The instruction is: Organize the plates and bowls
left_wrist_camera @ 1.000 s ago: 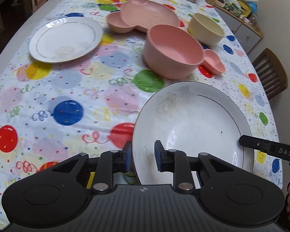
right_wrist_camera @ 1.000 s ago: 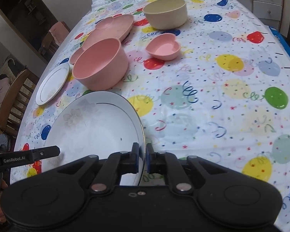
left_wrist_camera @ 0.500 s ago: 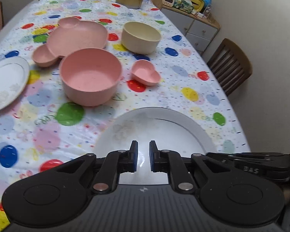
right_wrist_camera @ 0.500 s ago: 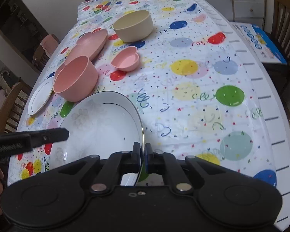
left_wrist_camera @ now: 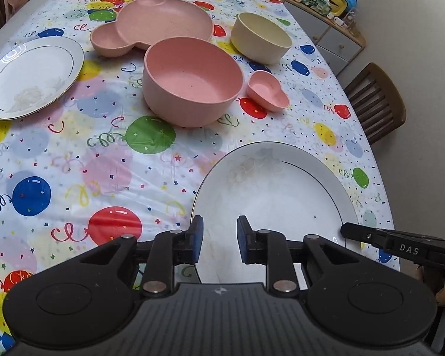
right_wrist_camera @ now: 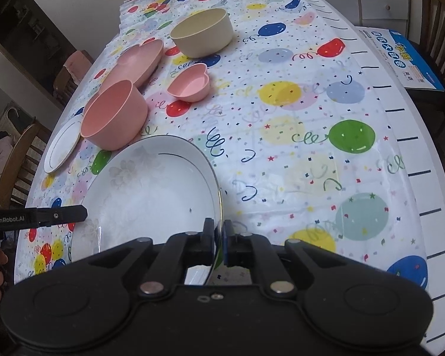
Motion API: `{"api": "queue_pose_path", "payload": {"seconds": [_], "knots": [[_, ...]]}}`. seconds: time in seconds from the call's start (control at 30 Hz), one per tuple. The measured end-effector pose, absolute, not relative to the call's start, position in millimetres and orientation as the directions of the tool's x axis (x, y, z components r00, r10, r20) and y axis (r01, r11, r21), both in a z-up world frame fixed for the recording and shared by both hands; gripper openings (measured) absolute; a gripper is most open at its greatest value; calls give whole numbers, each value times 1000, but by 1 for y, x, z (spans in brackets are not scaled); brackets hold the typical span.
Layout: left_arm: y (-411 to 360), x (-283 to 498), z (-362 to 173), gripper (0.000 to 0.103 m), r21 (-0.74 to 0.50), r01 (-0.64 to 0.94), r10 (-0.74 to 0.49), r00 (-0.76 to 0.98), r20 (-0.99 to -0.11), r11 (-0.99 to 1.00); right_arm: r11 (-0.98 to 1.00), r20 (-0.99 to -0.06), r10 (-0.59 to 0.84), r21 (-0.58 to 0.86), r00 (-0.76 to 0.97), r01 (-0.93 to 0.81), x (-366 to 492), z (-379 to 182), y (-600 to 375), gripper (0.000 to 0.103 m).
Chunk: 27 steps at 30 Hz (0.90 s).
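With your right gripper (right_wrist_camera: pixel 219 238) pinching the big white plate's (left_wrist_camera: pixel 270 184) rim and your opening left gripper's (left_wrist_camera: pixel 219 241) fingers straddling its opposite edge untouching, keep the plate level.

Open cloth: you may pass along the table's (right_wrist_camera: pixel 326 154) right edge.
Obstacles: pink bowl (left_wrist_camera: pixel 192 84), heart dish (left_wrist_camera: pixel 268 90) and cream bowl (left_wrist_camera: pixel 261 38) crowd its middle.

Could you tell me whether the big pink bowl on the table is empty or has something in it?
Empty. The left wrist view looks straight into the big pink bowl and shows only its bare pink bottom.
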<state>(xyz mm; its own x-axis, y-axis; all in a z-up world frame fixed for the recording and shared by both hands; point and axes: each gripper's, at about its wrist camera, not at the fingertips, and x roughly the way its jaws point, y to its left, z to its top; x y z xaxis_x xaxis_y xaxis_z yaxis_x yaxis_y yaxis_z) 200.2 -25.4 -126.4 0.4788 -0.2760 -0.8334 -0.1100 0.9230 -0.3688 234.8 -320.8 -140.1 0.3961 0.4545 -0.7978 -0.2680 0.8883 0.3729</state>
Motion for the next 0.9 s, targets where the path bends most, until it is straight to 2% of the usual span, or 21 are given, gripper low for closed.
{"api": "queue_pose_path", "payload": {"seconds": [0.03, 0.1, 0.13, 0.17, 0.23, 0.4, 0.47, 0.57, 0.77, 0.9], "knots": [[-24, 199, -124, 27, -375, -116, -278, 483, -830, 920, 888, -797, 456, 376, 396, -266, 235, -140, -321, 4], [-19, 195, -118, 52, -384, -118, -277, 509, -815, 916, 887, -798, 457, 378, 394, -265, 234, -141, -322, 4], [-17, 193, -117, 77, -372, -129, -257, 519, -816, 919, 888, -799, 457, 378, 391, -263, 234, -142, -323, 4], [-15, 192, -117, 81, -354, -147, -230, 525, -819, 924, 888, -801, 456, 379, 389, -261, 234, -143, -323, 5], [-14, 195, -122, 81, -345, -155, -227, 503, -834, 926, 888, -801, 456, 381, 387, -257, 235, -145, -323, 5], [-13, 198, -137, 77, -363, -176, -241, 482, -842, 915, 887, -800, 459, 386, 385, -255, 236, -147, -324, 5], [-17, 201, -140, 58, -364, -164, -251, 471, -846, 917, 885, -799, 462, 389, 384, -256, 236, -147, -325, 5], [-22, 204, -145, 40, -372, -161, -266, 455, -850, 914, 883, -798, 465, 390, 383, -261, 237, -147, -325, 5], [-21, 209, -153, 20, -400, -189, -288, 438, -852, 897, 879, -794, 474, 400, 380, -259, 239, -148, -326, 5], [-21, 210, -155, 16, -393, -204, -280, 426, -860, 897, 877, -794, 476, 401, 378, -264, 239, -148, -327, 5]]}}
